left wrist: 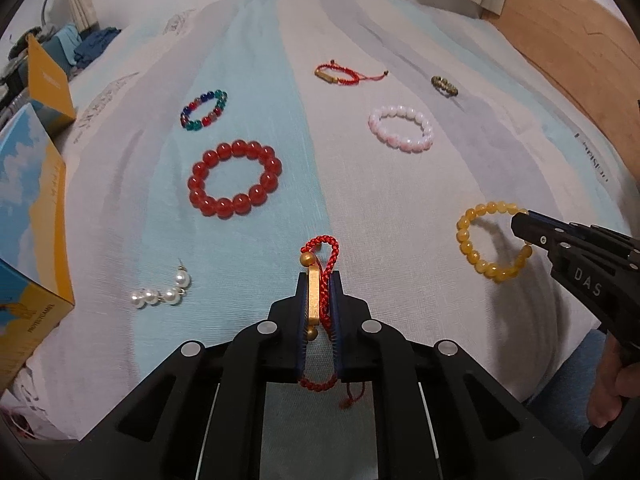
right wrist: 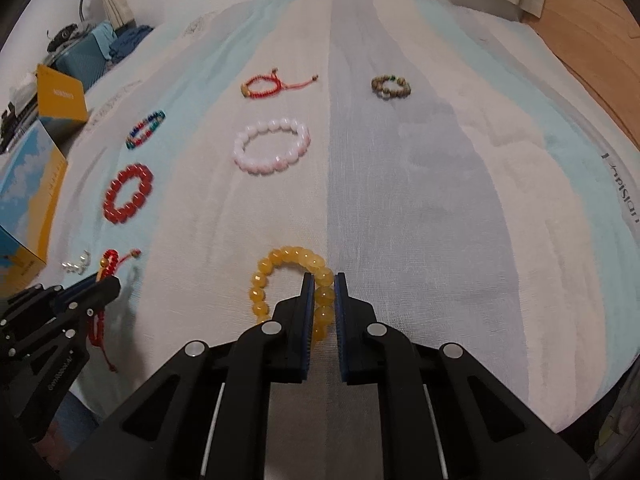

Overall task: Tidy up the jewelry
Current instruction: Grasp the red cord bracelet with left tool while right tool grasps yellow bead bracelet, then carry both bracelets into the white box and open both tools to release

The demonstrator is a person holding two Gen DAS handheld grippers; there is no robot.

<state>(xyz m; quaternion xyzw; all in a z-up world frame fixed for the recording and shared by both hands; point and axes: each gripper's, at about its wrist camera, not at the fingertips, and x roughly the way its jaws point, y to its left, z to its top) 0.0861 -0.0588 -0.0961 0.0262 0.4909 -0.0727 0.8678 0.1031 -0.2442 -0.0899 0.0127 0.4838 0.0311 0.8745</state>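
Note:
My left gripper [left wrist: 319,280] is shut on a red cord bracelet with a gold bar [left wrist: 313,296]; its cord loops stick out past the fingertips and hang below the pads. From the right wrist view this gripper [right wrist: 110,286] shows at the lower left with the red cord bracelet [right wrist: 100,320] dangling. My right gripper [right wrist: 323,280] is shut on a yellow bead bracelet [right wrist: 276,270], pinching the right side of the ring. In the left wrist view the right gripper [left wrist: 520,226] bites the yellow bead bracelet [left wrist: 466,236] at the right.
On the striped bedspread [left wrist: 360,200] lie a big red bead bracelet [left wrist: 236,178], a multicoloured bead bracelet [left wrist: 204,110], a pink bead bracelet [left wrist: 400,128], another red cord bracelet [left wrist: 340,74], a brown bead bracelet [left wrist: 444,85] and pearl earrings [left wrist: 162,290]. Blue-and-yellow boxes [left wrist: 28,208] stand at left.

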